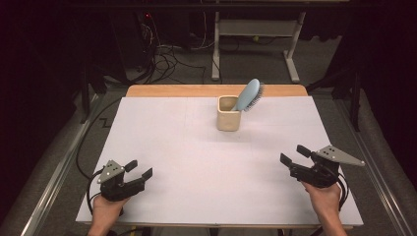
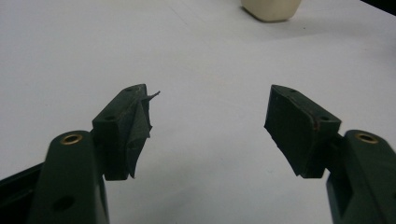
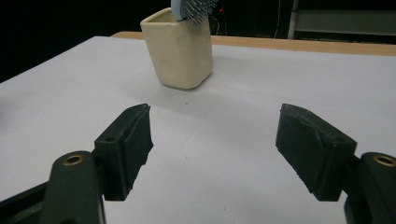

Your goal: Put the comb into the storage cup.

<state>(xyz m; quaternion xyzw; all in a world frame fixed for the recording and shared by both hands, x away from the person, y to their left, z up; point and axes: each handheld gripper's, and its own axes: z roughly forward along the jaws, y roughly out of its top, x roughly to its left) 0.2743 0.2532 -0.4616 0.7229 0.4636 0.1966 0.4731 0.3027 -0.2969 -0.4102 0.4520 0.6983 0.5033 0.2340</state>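
A cream cup [image 1: 228,120] stands upright at the far middle of the white counter [image 1: 196,162], a blue hairbrush [image 1: 249,95] leaning bristle-head-up inside it, well apart from the left gripper [image 1: 139,169] and right gripper [image 1: 293,154], both at the near edge with jaws spread, grasping nothing.

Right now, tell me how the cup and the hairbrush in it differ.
The cup is cream and squarish with rounded corners; the hairbrush is light blue with a flat oval head that carries dark bristles. The cup stands upright on the white table; the hairbrush leans to the right, its handle down inside the cup and its head well above the rim. Both sit at the far middle of the table, away from both open grippers.
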